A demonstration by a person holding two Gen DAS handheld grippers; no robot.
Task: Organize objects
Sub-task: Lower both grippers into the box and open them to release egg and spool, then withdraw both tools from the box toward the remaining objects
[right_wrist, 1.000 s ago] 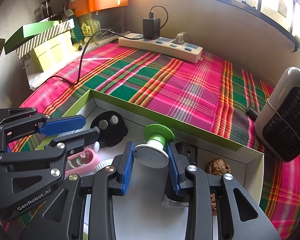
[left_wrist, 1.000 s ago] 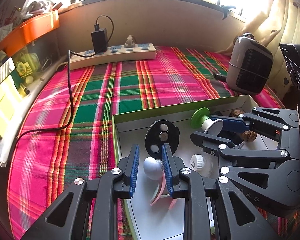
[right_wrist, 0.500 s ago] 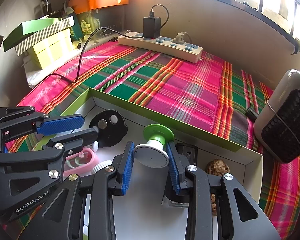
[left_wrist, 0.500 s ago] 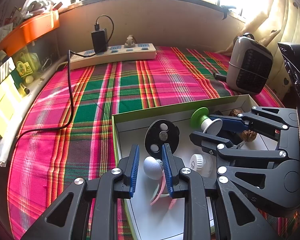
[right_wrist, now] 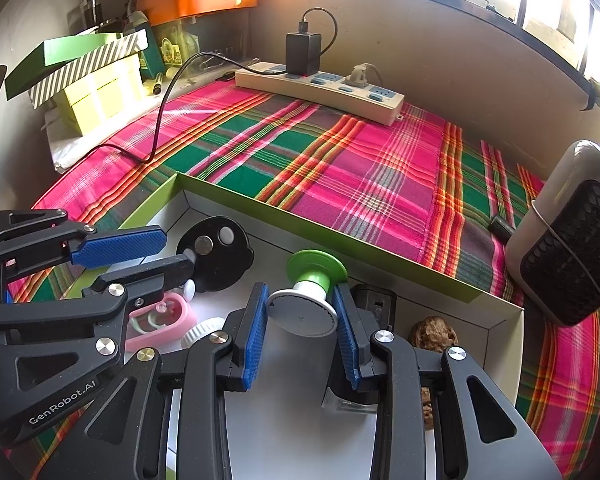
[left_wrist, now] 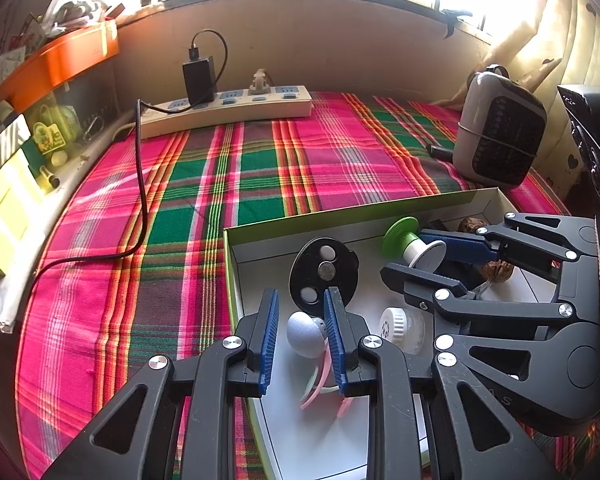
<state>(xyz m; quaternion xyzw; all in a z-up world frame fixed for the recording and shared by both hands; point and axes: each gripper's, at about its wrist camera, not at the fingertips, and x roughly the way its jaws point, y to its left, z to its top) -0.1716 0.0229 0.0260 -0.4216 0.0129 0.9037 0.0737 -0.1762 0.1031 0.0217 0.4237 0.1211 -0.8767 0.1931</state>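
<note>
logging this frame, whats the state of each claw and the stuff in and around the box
left claw: shut on the white-knobbed pink piece, over the box
right claw: shut on the green-and-white spool, lying sideways
box: open, no lid on
black disc: leaning on the box's back wall
white ribbed cap: loose on the box floor
walnut: loose in the box
power strip: black charger plugged in
</note>
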